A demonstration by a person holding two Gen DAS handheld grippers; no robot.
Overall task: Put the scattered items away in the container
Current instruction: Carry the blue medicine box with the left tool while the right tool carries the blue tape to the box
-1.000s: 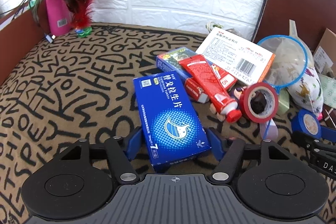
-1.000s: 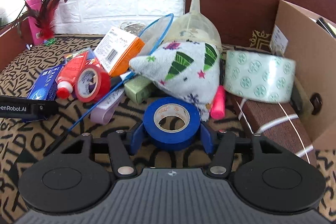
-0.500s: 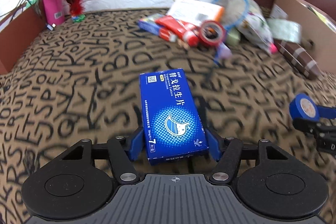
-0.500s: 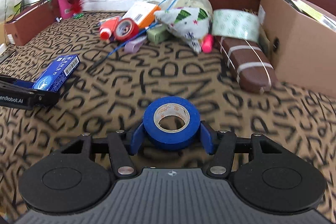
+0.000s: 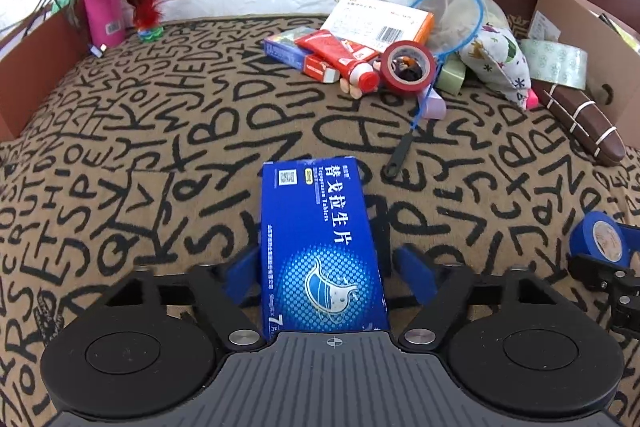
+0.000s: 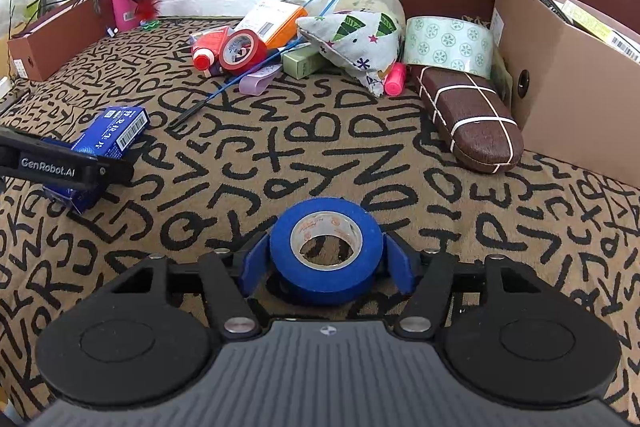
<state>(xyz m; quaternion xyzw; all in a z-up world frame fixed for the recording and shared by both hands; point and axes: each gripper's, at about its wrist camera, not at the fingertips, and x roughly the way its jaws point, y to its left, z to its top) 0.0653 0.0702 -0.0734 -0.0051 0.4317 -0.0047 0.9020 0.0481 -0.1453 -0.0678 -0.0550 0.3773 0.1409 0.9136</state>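
My left gripper (image 5: 326,275) has the blue medicine box (image 5: 320,247) between its fingers; the right finger stands slightly off the box, which has slid back toward the camera and lies on the cloth. From the right wrist view the box (image 6: 108,143) sits in the left gripper (image 6: 60,167). My right gripper (image 6: 326,263) is shut on the blue tape roll (image 6: 326,247), low over the cloth. The roll also shows in the left wrist view (image 5: 600,237). The cardboard box (image 6: 568,67) stands at the right.
A pile lies at the back: red tape roll (image 5: 408,67), red tube (image 5: 344,59), orange-white box (image 5: 380,21), blue net (image 5: 448,23), patterned pouch (image 6: 352,43), green-patterned tape (image 6: 448,43), brown case (image 6: 468,115). A pink bottle (image 5: 100,7) and feathers stand back left.
Both grippers pulled back from the pile with their items. The left jaws have since widened and the blue box slid back toward the camera.
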